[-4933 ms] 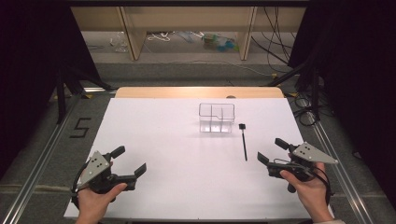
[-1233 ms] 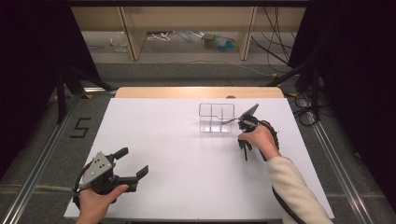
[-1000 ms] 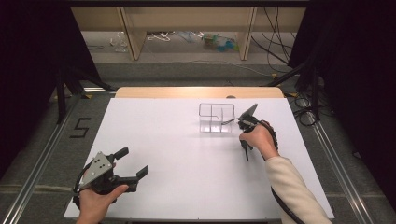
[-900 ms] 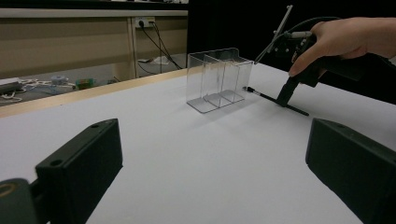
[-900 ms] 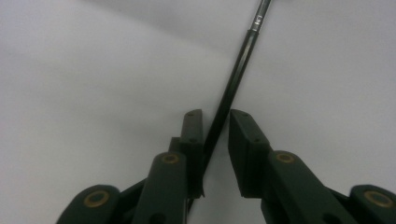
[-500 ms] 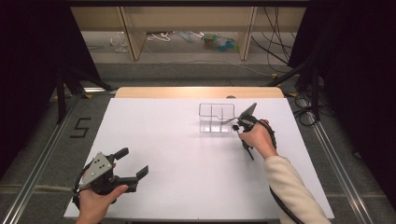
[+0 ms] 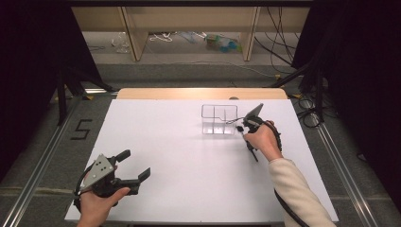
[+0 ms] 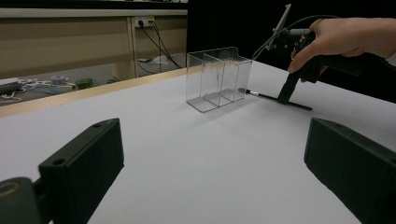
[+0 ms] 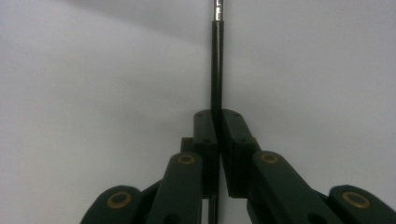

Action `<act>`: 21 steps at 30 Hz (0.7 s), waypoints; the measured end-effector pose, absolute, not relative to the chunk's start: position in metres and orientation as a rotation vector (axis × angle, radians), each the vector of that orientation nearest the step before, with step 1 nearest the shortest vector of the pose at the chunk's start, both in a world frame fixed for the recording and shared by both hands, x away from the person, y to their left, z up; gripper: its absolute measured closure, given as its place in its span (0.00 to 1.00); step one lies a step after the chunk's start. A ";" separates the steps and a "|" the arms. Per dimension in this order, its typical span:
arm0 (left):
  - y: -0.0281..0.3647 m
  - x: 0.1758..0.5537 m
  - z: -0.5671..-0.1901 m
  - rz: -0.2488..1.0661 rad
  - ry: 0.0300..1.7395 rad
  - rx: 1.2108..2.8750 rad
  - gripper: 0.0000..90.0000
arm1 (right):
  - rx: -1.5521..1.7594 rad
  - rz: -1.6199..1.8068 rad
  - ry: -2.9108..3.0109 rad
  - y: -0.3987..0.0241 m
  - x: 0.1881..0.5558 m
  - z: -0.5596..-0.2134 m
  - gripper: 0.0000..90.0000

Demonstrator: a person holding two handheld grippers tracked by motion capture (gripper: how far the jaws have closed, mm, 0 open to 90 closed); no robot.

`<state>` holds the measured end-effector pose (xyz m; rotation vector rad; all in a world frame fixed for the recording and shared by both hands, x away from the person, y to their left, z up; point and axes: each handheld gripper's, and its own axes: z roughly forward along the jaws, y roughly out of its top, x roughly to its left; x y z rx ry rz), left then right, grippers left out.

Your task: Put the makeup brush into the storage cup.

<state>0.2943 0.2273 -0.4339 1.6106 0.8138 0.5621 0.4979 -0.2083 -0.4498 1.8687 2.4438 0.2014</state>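
Thin black rod-shaped tool with a metal ferrule (image 9: 216, 70): it is laid on the white table top, just to the right of the clear box, its metal-tipped end pointed toward the box in the left gripper view (image 8: 275, 97); what kind of tool it is cannot be told.
Right gripper (image 9: 217, 122): its two black jaws are pressed together on the thin rod, which is pinched between them and runs on past them; in the high view it is held by the right hand (image 7: 261, 140) beside the box.
Clear plastic box with inner dividers (image 7: 219, 119): it is stood upright on the far half of the table, open at the top, near the rod's tip; whether they touch cannot be told.
Left gripper (image 7: 132, 169): it is held at the near left corner, well apart from the box, with its jaws spread wide and nothing between them.
White table top (image 7: 170, 151): it is edged at the far side by a strip of pale wood.
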 end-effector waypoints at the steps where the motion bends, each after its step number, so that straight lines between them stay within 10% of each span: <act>1: 0.227 0.294 -0.434 0.562 0.814 1.611 0.05 | 1.880 0.196 2.445 -0.209 0.498 -0.448 0.95; 21: 0.227 0.294 -0.434 0.566 0.814 1.614 0.06 | 1.865 0.494 2.350 -0.233 0.488 -0.431 0.95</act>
